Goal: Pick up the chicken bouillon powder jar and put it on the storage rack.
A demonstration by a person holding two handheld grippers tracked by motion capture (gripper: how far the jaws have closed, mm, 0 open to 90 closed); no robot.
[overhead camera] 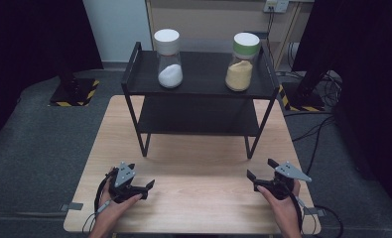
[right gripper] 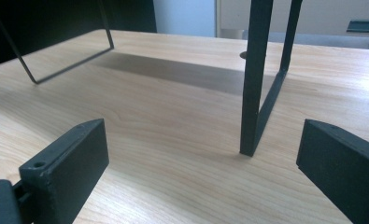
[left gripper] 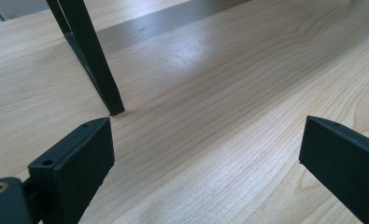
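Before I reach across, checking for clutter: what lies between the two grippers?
Bare wooden table between left gripper and right gripper, seen in the high view.

My table (overhead camera: 193, 198) is pale wood, smooth, with fine grain and a soft sheen. The rack (overhead camera: 198, 74) looks like matt black metal. My jaws are matt black plastic, faintly grainy. Both jars (overhead camera: 169, 59) are clear and glossy, with smooth plastic-looking lids.

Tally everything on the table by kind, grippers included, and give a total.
Clear jars with powder: 2 (white-lidded jar of white powder, green-lidded jar of yellow powder)
Black metal two-tier shelf rack: 1
Black two-jaw grippers: 2 (left gripper, right gripper)
Total: 5
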